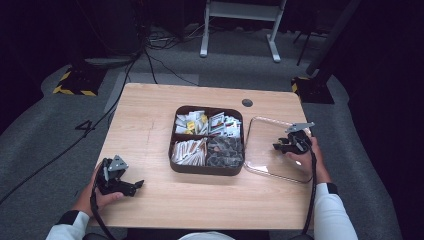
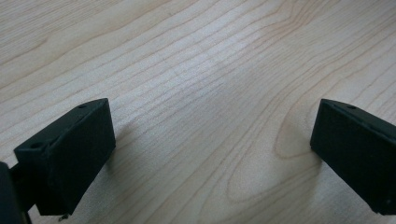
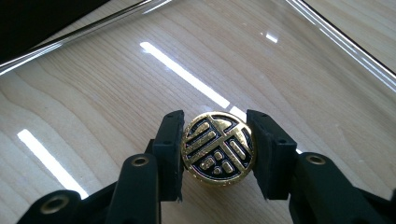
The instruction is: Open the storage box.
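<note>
Gold-and-black patterned knob (image 3: 218, 148), dark brown tray (image 1: 176, 165)

A dark tray (image 1: 207, 169) of sorted packets sits mid-table (image 1: 150, 125). Just right of the tray lies a clear lid (image 1: 265, 150), the right gripper (image 1: 285, 146) over it. The left gripper (image 1: 134, 187) rests well left of the tray.

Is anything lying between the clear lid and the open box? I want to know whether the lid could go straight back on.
Nothing visible does. The clear lid lies on the table right beside the brown box, with bare wood between. The right gripper is clamped on the lid's gold knob; the left gripper rests well away, open.
</note>
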`<control>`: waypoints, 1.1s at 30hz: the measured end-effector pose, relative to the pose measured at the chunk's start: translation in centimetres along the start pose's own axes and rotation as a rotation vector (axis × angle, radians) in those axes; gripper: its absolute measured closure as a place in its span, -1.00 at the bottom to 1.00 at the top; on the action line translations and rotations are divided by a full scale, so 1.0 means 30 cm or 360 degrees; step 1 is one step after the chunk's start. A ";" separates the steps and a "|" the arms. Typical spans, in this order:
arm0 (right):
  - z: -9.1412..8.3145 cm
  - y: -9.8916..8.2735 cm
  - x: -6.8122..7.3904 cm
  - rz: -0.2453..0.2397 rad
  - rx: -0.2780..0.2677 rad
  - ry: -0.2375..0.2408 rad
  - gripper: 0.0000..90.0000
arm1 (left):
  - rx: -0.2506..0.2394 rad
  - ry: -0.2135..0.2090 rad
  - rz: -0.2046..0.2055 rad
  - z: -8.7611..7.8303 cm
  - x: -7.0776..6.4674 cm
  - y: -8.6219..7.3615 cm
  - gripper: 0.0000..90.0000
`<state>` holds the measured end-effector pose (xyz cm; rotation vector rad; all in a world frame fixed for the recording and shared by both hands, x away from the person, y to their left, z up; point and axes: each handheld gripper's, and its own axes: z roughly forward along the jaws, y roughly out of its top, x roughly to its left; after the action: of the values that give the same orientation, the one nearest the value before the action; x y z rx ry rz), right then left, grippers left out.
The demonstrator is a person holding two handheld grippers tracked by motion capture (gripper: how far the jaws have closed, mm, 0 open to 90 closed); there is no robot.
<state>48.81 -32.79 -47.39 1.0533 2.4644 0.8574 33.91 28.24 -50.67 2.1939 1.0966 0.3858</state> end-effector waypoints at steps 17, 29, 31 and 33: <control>-0.016 0.000 -0.017 0.0121 -0.0108 0.0081 0.09 | 0.0000 0.0000 0.0000 0.000 0.000 0.000 -1.00; -0.042 0.010 -0.019 0.0223 -0.0206 0.0021 -0.30 | 0.0002 -0.0004 0.0003 0.000 0.001 0.000 -1.00; -0.046 0.014 -0.014 0.0225 -0.0217 0.0017 -0.31 | 0.0001 -0.0004 0.0002 0.000 0.001 0.000 -1.00; -0.052 0.018 -0.010 0.0224 -0.0232 0.0010 -0.31 | 0.0001 -0.0005 0.0002 0.000 0.001 0.000 -1.00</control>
<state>48.51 -33.32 -45.81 1.1828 2.3140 1.0674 33.94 28.26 -50.67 2.1952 1.0938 0.3828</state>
